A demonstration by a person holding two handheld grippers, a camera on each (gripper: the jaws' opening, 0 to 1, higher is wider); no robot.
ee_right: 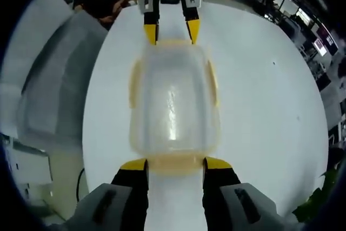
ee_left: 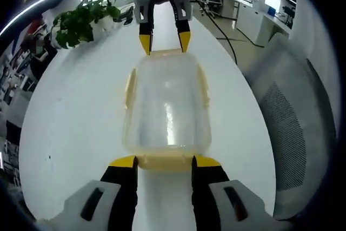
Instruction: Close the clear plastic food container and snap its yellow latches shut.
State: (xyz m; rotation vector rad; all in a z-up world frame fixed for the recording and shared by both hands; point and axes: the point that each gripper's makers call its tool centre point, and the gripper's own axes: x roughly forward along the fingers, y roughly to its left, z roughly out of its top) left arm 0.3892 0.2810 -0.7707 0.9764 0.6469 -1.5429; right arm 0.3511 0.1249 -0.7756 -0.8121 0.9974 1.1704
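While the clear container (ee_left: 166, 106) sits in the middle of the round white surface (ee_left: 75, 128), a gripper stands at each of its short ends, the two facing one another across it. In the left gripper view, the left gripper (ee_left: 165, 162) has its jaws spread about as wide as the yellow latch (ee_left: 165, 160) on the near end, with the yellow tips just at either side of that latch; whether they press on it I cannot tell. The right gripper (ee_left: 164, 40) shows at the far end in that view, its jaws parted and its tips resting by the far rim.

In the right gripper view the picture is mirrored: the right gripper (ee_right: 175, 164) has its jaws apart at the near latch (ee_right: 175, 163), and the left gripper (ee_right: 172, 30) stands beyond the container (ee_right: 174, 98) with its jaws parted too. The lid lies on the box, and yellow latches run along both long sides (ee_right: 212, 82); whether they are snapped down is unclear.

A potted plant (ee_left: 81, 20) stands at the edge of the surface, and a grey chair (ee_left: 292, 128) sits beside it.
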